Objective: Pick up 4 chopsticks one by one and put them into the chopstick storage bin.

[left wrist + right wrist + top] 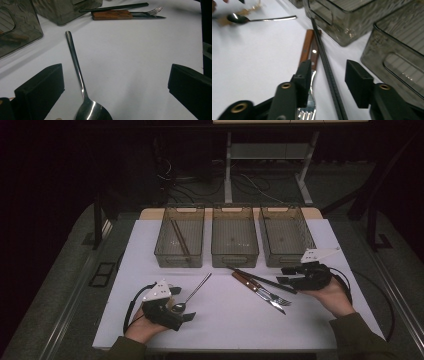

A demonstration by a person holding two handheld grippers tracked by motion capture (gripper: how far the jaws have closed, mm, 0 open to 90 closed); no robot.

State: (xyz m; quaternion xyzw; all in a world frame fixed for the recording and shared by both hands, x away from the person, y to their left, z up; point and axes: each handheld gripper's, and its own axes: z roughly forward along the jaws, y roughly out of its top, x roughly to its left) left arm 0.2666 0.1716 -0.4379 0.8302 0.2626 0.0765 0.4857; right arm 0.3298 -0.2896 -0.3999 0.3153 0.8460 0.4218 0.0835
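A steel spoon [192, 292] lies on the white table, and my left gripper [182, 304] stands open with its jaws on either side of the bowl. In the left gripper view the spoon [77, 67] runs away from between the wide jaws, touched by neither. A pair of black chopsticks [262, 280] lies beside a wooden-handled fork and knife [260, 292]. My right gripper [283, 275] is low over their right end. In the right gripper view the black chopsticks [329, 75] pass between its jaws with a gap on each side, and the fork [310, 102] lies under the left jaw.
Three smoky clear bins stand in a row at the back: the left bin [178, 261] holds brown chopsticks [180, 238], then the middle bin [234, 261] and the right bin [272, 260]. The right gripper is close in front of the right bin.
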